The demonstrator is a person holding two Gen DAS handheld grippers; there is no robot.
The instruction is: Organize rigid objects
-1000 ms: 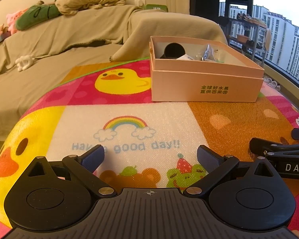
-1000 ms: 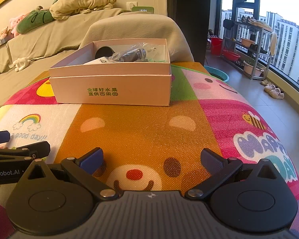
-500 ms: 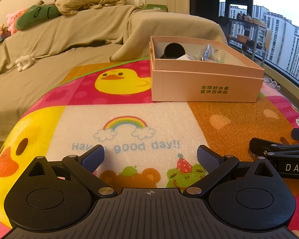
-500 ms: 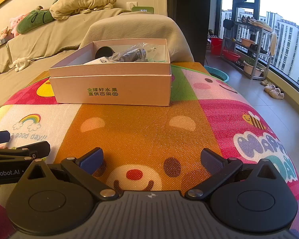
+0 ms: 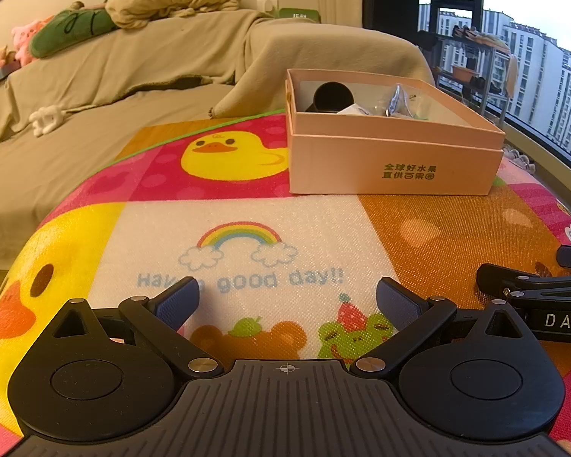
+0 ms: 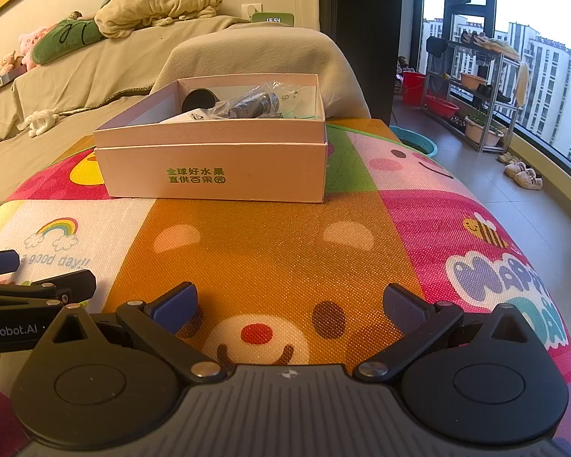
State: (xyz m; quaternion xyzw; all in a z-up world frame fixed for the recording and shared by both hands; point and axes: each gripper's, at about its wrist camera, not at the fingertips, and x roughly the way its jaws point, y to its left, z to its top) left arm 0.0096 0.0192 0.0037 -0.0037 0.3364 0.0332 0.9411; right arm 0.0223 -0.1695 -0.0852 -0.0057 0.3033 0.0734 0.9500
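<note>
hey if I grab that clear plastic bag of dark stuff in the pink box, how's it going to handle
The plastic bag looks crinkled and loose, so it will probably sag and shift rather than hold its shape. Its glossy film may slip between the fingers. The dark contents look solid, so a pinch on them through the film likely holds better. It lies inside the box, so its walls may get in the way.
</note>
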